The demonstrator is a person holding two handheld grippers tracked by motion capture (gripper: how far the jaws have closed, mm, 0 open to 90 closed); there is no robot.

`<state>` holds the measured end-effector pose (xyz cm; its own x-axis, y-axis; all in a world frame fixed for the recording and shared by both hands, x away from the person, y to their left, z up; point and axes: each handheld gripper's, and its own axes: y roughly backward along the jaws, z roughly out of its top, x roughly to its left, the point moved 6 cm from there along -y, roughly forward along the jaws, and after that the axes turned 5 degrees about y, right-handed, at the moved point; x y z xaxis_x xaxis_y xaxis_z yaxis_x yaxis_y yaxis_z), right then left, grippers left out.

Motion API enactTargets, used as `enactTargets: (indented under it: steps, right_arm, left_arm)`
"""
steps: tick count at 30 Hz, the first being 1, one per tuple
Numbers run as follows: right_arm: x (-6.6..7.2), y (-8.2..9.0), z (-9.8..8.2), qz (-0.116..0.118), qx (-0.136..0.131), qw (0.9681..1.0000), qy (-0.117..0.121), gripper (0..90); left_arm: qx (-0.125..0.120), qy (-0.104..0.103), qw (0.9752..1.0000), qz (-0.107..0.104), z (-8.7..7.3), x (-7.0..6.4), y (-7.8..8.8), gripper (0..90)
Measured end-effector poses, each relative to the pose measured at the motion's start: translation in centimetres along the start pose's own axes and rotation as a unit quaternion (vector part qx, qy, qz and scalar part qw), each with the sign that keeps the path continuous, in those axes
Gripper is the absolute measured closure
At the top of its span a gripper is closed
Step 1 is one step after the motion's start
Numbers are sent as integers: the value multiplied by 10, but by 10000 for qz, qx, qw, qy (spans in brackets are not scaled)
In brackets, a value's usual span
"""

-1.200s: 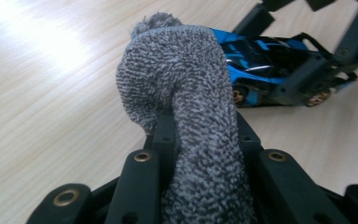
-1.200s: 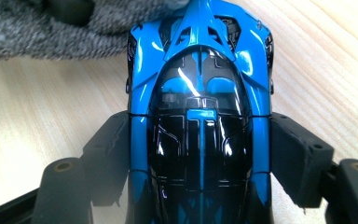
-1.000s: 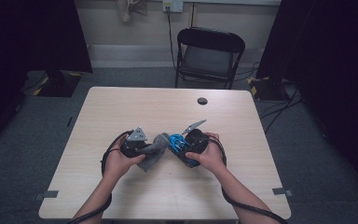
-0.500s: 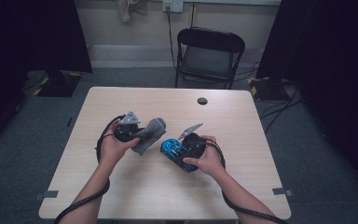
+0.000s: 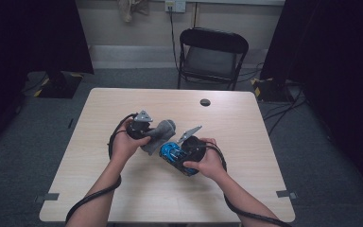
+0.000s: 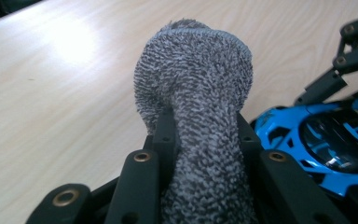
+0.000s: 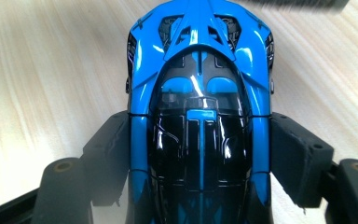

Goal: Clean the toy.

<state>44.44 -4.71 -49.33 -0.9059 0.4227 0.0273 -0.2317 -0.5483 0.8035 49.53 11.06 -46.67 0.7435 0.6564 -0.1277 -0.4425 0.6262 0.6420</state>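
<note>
- Over the worktop [image 5: 246,132], mid-area: left gripper [image 5: 144,130] fingers are pinching a grey sock [image 6: 200,107], its rolled end sticking out past them.
- Right gripper [image 5: 182,150] fingers are clamping both flanks of a blue toy car [image 7: 199,116].
- Sock and car are sitting just beside each other, apart.

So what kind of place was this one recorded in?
Probably a recording studio or lab corner rather than a home: a bare wooden table, one folding chair against a plain wall, black curtains at both sides, and cables on grey carpet.
</note>
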Motion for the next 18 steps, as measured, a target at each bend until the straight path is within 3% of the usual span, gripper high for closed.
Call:
enactTargets:
  steps: [9, 18]
  right_arm:
    - [-1, -1, 0, -8, 108, 9999, 45, 285]
    - [-2, -2, 3, -33, 153, 9998, 126, 285]
  left_arm:
    - [66, 8, 9997, -232, -5, -7, -7, 701]
    - [113, -40, 9996, -252, -7, -7, -2, 703]
